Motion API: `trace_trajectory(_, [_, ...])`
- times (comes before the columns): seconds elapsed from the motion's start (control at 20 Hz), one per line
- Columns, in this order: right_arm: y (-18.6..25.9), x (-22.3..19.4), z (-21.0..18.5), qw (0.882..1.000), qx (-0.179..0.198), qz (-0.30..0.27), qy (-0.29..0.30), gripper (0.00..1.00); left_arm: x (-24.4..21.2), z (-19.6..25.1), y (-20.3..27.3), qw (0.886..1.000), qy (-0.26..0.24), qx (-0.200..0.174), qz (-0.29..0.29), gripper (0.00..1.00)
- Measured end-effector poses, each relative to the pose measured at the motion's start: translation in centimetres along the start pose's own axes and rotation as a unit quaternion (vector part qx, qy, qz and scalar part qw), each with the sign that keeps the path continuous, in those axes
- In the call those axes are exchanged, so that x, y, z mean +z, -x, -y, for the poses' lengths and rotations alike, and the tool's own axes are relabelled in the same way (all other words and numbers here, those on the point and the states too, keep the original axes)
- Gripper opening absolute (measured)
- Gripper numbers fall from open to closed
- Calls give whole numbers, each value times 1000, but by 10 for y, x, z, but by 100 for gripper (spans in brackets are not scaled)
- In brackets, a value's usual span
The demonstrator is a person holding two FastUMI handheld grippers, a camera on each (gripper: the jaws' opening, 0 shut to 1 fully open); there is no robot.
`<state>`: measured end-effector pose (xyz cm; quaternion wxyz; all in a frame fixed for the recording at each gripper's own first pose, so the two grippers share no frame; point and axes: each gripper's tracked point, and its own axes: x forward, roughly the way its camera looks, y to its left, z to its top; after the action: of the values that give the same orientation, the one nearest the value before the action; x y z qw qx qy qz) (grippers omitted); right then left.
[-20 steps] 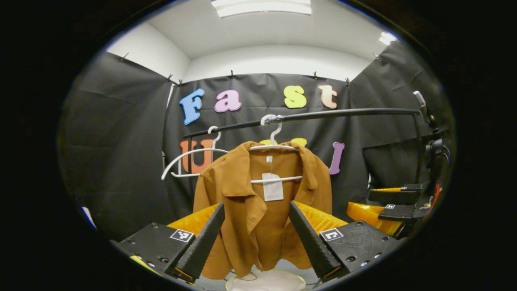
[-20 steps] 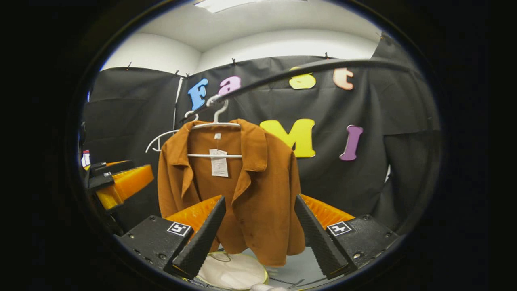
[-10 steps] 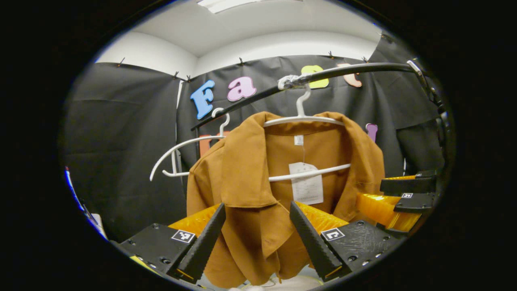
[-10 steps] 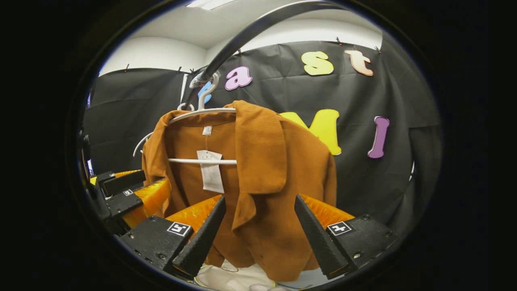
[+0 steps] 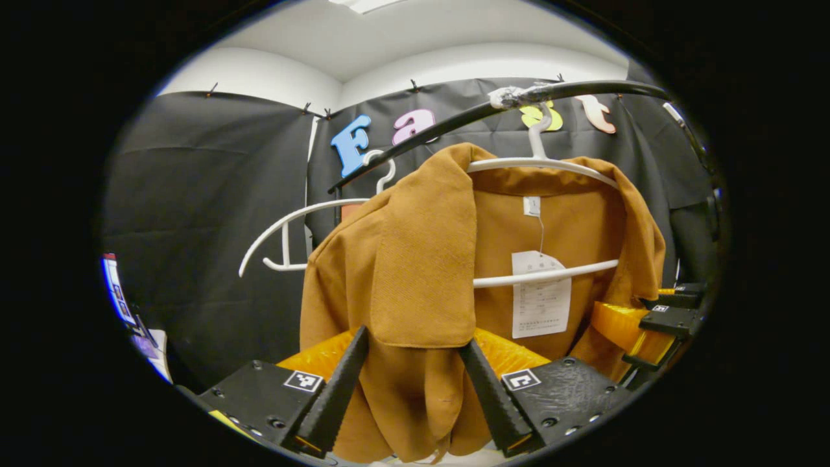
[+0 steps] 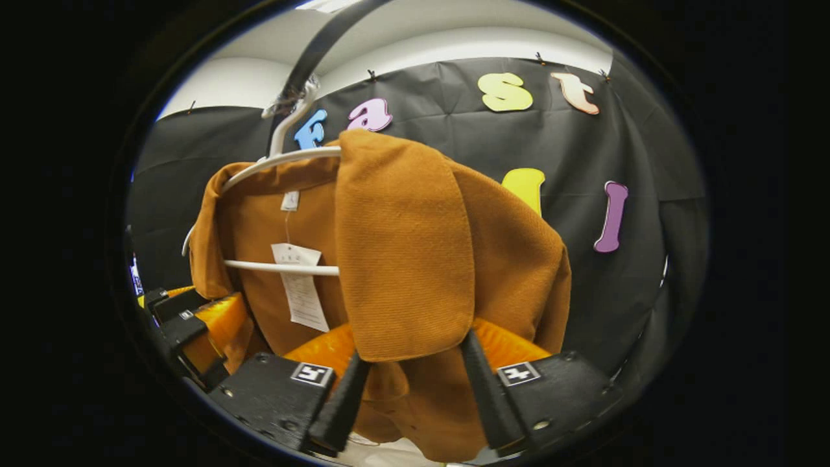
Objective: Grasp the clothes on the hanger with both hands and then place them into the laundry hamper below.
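A brown jacket hangs on a white hanger from a black rail, a paper tag dangling inside its collar. My left gripper is open, and the jacket's near lapel hangs between its fingers. In the right gripper view the other lapel of the jacket drops between the fingers of my right gripper, which is open but narrowed. Each gripper shows at the edge of the other's view: the right gripper, the left gripper. A pale strip of the hamper peeks out under the hem.
An empty white hanger hangs on the same rail to the left of the jacket. The rail arches overhead in the right gripper view. Black cloth walls close the booth behind and at both sides.
Both grippers have moved forward and up to the jacket, so the lapels now sit between their fingers. The right gripper's fingers have drawn a little closer together. The hamper has slid almost out of sight.
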<state>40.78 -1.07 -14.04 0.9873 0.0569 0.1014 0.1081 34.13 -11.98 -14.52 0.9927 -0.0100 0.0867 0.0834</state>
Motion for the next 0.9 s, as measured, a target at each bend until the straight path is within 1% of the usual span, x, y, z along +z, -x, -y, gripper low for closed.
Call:
trace_trajectory(0.1, [-4,-1,3,1000,17,1,-8,58,-3,-2,-3,1000,-4,0,-4,64])
trace_trajectory(0.15, [-4,-4,4,1000,24,-1,-9,47,-5,-1,-5,1000,-3,-4,-8,53])
trace_trajectory(0.25, [-4,-13,3,998,54,-18,-10,25,-8,-2,-7,1000,2,-11,-16,39])
trace_trajectory(0.3, [-4,-17,3,997,70,-28,-17,19,-9,-5,-7,1000,2,-9,-16,32])
trace_trajectory(0.35, [-2,-18,4,995,85,-35,-31,17,-10,-8,-7,1000,2,-5,-18,22])
trace_trajectory(0.4, [-2,-18,6,994,96,-40,-45,13,-11,-7,-7,1000,5,-13,-19,14])
trace_trajectory(0.45, [-1,-18,7,992,108,-44,-55,11,-11,-5,-7,999,7,-24,-19,9])
trace_trajectory(0.5, [0,-17,8,990,121,-46,-60,9,-12,-7,-6,999,8,-31,-20,14])
trace_trajectory(0.55, [4,-17,8,988,134,-48,-65,8,-13,-10,-6,999,10,-34,-22,9])
trace_trajectory(0.6, [5,-17,8,985,149,-51,-72,7,-13,-15,-8,999,11,-26,-23,9])
trace_trajectory(0.65, [7,-16,9,981,165,-54,-83,7,-13,-13,-8,999,19,-32,-27,5])
trace_trajectory(0.75, [14,-16,2,971,206,-57,-110,7,-14,-10,-5,998,35,-43,-34,4])
trace_trajectory(0.8, [20,-16,0,964,227,-61,-126,7,-12,-9,-3,997,38,-47,-36,0])
trace_trajectory(0.9, [24,-8,-5,946,271,-59,-168,7,-9,-12,2,997,42,-52,-39,0])
